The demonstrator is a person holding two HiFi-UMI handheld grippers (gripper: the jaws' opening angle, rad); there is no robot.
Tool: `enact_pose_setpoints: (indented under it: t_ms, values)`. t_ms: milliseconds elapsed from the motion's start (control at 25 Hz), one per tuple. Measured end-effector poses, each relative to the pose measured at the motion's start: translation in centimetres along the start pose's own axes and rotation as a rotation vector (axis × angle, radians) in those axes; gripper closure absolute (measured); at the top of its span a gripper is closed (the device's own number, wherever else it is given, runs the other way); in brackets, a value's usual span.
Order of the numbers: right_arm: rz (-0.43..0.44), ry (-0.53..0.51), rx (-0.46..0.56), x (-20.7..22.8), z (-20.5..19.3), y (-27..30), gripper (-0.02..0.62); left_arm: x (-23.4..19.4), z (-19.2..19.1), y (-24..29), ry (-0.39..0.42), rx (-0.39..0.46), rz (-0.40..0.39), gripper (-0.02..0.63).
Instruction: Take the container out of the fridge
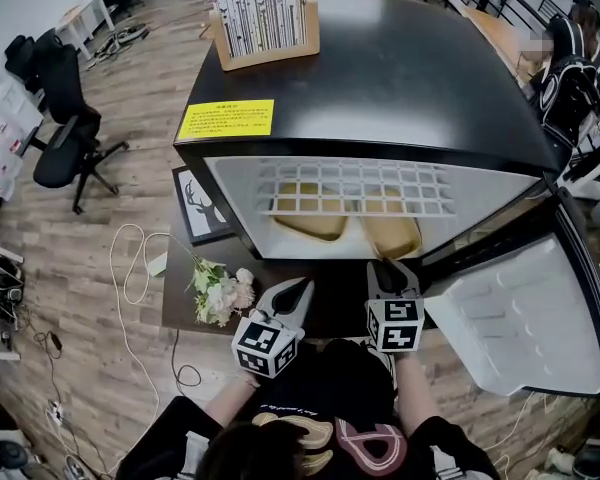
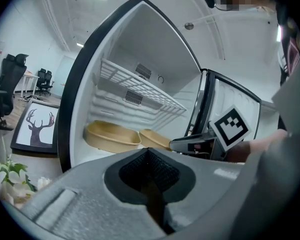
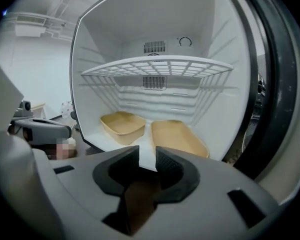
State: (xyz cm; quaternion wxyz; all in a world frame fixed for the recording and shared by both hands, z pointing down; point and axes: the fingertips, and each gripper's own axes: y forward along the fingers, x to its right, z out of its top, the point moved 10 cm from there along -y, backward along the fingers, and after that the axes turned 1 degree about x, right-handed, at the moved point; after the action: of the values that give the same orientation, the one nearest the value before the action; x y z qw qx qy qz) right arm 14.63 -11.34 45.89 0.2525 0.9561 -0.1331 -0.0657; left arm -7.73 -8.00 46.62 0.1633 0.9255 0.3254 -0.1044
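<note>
Facing the right-hand container point(image 3: 179, 136), lying front-to-back by the fridge point(image 3: 97, 59) floor's right edge, straight ahead of the right gripper point(image 3: 147, 156), fingers half open, empty. Left gripper point(image 2: 149, 151) farther off, fingers shut, empty.

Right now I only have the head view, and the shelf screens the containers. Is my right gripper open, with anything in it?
Observer: The right gripper is open, with nothing between its jaws.
Operator: And the left one?
Observer: The left gripper is shut and empty.
Operator: Anything inside the containers?
Observer: No. The container nearer the door and the container farther from the door both look empty, side by side under the shelf.
</note>
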Motion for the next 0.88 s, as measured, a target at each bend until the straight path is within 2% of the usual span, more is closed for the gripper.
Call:
enact_pose_setpoints:
  t_ms: [320, 600, 680, 880]
  values:
    - [-0.033, -0.1, -0.133, 0.5, 0.8, 2.9, 0.485, -1.2, 0.5, -0.3, 0.029, 0.002, 0.002, 0.598]
    - [-0.013, -0.07, -0.232, 0.9, 0.8, 4.5, 0.483, -2.2, 0.6, -0.6, 0.022, 0.004, 0.014, 0.598]
    - [-0.016, -0.091, -0.255, 0.9, 0.8, 4.9, 0.485, -2.4, 0.6, -0.6, 0.016, 0.004, 0.018, 0.598]
    - [-0.037, -0.117, -0.277, 0.8, 0.8, 5.3, 0.538, -2.7, 0.5, -0.7, 0.006, 0.003, 0.026, 0.598]
